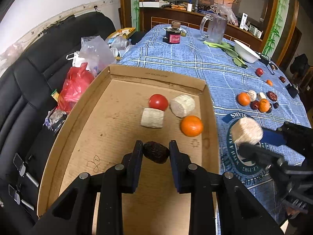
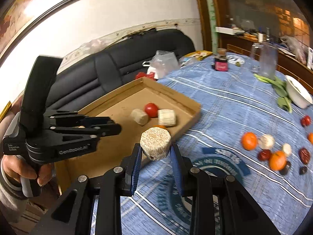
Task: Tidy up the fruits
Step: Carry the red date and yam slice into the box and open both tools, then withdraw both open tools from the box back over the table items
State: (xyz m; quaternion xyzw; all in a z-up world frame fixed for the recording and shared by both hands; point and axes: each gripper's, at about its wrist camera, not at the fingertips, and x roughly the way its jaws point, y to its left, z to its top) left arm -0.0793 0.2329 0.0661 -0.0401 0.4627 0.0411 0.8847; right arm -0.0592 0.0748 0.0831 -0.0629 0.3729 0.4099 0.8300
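My left gripper (image 1: 156,148) is over the cardboard tray (image 1: 109,129), its fingers on either side of a dark wrinkled date (image 1: 156,152). The tray holds a tomato (image 1: 158,102), two pale cylinders (image 1: 152,117) and an orange (image 1: 191,125). My right gripper (image 2: 155,152) is shut on a third pale cylinder (image 2: 156,144), held above the tablecloth by the tray's near corner (image 2: 187,117); it also shows in the left wrist view (image 1: 246,131). Loose oranges (image 2: 248,140), dates and small fruits lie on the cloth to the right.
A blue checked cloth (image 1: 176,58) covers the table. A dark jar (image 1: 173,35), a glass pitcher (image 1: 216,29), greens and a white bowl (image 1: 246,51) stand at the far end. A black sofa (image 1: 29,78) with plastic bags (image 1: 75,86) is left of the tray.
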